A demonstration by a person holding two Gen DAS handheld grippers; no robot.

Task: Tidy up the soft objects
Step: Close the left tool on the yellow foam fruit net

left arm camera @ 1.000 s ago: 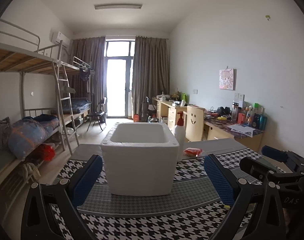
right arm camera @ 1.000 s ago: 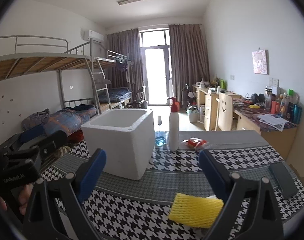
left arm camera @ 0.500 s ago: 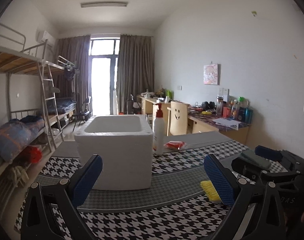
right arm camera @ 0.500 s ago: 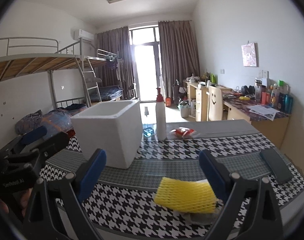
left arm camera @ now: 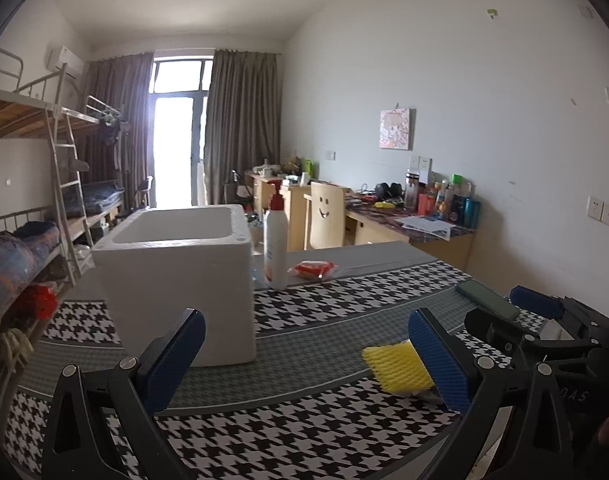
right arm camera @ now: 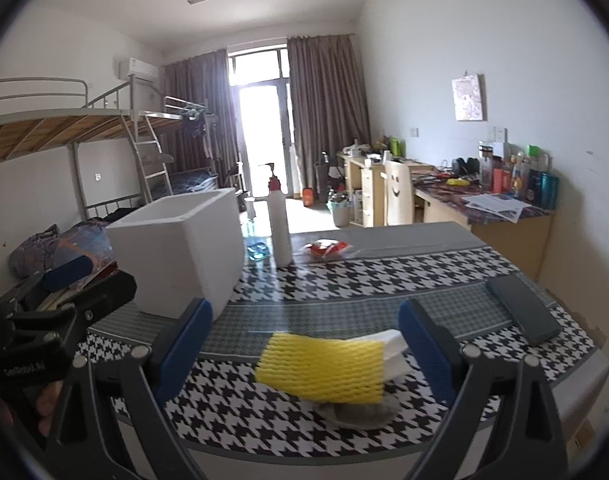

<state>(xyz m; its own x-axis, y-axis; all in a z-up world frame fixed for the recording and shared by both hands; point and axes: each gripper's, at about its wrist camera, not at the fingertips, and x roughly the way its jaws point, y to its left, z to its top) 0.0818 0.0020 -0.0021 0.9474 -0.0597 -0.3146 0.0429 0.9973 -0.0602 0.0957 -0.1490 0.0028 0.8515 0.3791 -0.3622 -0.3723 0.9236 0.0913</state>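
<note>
1. Left gripper [left arm camera: 304,364]: spread wide, blue pads far apart, nothing between them, raised over the houndstooth tablecloth [left arm camera: 288,444] and touching no object.
2. Right gripper [right arm camera: 306,352]: likewise spread wide, gripping nothing, aimed at the yellow foam net [right arm camera: 322,368], which appears between its two blue fingers [right arm camera: 186,344] in the right wrist view. Contact with the net: cannot tell, though no pad presses on it.
3. Yellow foam net: lying on the tablecloth near the table's front edge, on top of a white foam piece [right arm camera: 394,350] and a grey soft piece [right arm camera: 360,414] poking out beneath.
4. In the left wrist view, same net [left arm camera: 398,366] partly hidden behind the left tool's right-hand pad, to the right of the white foam box [left arm camera: 176,280].
5. White foam box: open on top, upright on the cloth, well apart from the net.
6. Just beside the box, towards the back: a white pump bottle [right arm camera: 279,228] with a red collar, a red snack packet [right arm camera: 328,249] near it.
7. A dark phone [right arm camera: 524,308] lying flat at the table's right side.
</note>
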